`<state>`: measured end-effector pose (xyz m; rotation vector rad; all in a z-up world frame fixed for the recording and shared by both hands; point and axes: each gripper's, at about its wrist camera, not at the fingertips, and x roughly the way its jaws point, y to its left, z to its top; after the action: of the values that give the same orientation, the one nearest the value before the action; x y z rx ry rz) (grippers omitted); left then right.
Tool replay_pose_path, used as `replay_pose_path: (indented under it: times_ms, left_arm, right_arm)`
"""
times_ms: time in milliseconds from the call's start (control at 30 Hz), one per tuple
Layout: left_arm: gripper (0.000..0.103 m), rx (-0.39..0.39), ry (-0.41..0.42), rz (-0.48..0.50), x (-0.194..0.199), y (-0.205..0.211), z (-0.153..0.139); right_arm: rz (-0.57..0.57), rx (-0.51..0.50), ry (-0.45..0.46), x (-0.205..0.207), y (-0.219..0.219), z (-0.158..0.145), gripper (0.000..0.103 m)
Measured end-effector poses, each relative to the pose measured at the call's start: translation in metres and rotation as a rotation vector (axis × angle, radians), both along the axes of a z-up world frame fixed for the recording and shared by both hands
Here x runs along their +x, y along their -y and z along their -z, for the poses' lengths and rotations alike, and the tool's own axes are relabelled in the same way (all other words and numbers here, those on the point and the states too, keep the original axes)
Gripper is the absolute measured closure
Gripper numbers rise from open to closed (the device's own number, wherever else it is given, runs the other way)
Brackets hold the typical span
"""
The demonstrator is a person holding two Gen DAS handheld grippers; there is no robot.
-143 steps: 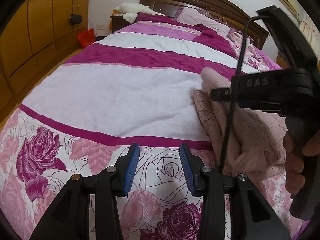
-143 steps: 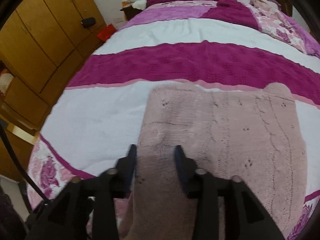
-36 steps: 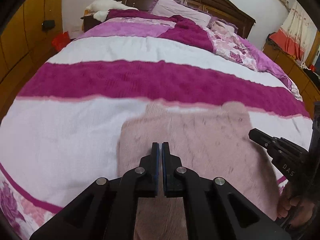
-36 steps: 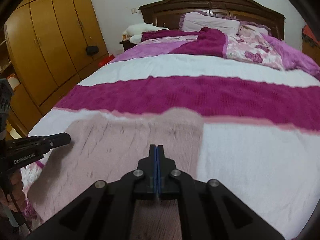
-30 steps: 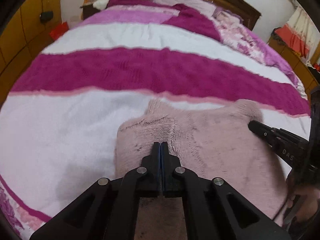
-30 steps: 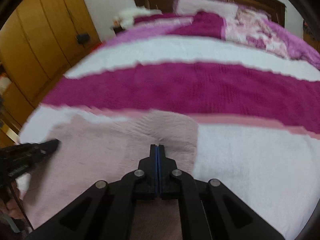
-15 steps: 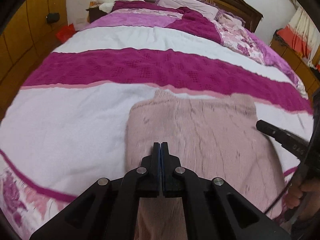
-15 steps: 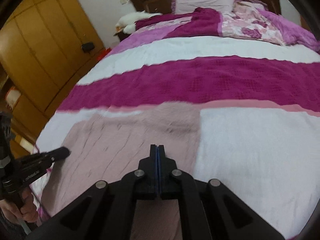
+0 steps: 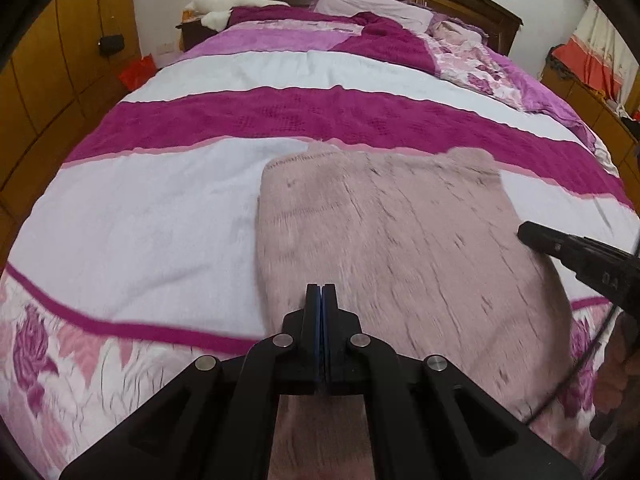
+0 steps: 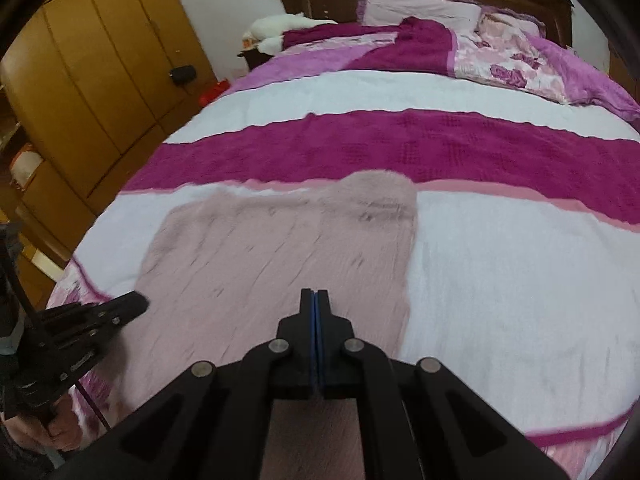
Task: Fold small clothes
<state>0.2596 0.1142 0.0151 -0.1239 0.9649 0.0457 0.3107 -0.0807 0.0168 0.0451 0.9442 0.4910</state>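
A dusty-pink knit garment [image 9: 400,232] lies spread on the white band of the bedspread, its far edge at the thin pink stripe. My left gripper [image 9: 322,292] is shut at the garment's near left part, and the fabric runs up under its closed pads. My right gripper [image 10: 315,296] is shut the same way at the near right part of the garment [image 10: 280,248]. Each gripper shows in the other's view: the right gripper [image 9: 528,234] at the garment's right side, the left gripper [image 10: 138,304] at its left. The near hem is hidden under the fingers.
The bedspread [image 9: 140,216] has white and magenta bands and a floral border [image 9: 60,360] at the near edge. Pillows [image 10: 420,10] and a dark headboard stand at the far end. Wooden wardrobes [image 10: 100,60] line the left side. A hand [image 10: 60,432] holds the left gripper's handle.
Both grippers, open several seconds ago, have stayed shut over the last second. Both views have drawn back toward the foot of the bed, so more floral border shows. The garment looks stretched longer.
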Motion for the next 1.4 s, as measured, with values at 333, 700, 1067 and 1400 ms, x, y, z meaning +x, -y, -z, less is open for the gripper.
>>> replay_pose_path:
  times_ms: [333, 700, 1067, 1400]
  left_arm:
    - [0.103, -0.017, -0.023, -0.005, -0.008, -0.003, 0.013]
    - [0.103, 0.004, 0.003, 0.006, -0.047, 0.001, 0.011]
    - [0.103, -0.032, 0.041, 0.002, -0.057, -0.002, 0.012]
    - [0.103, -0.061, 0.049, -0.003, -0.079, -0.001, 0.014]
  right_arm:
    - [0.029, -0.014, -0.033, -0.008, 0.003, 0.022, 0.103]
    - [0.052, 0.009, -0.066, -0.042, 0.021, 0.022, 0.103]
    - [0.056, 0.088, -0.116, -0.047, 0.032, 0.016, 0.103]
    - [0.045, 0.036, -0.055, -0.068, 0.031, 0.017, 0.103]
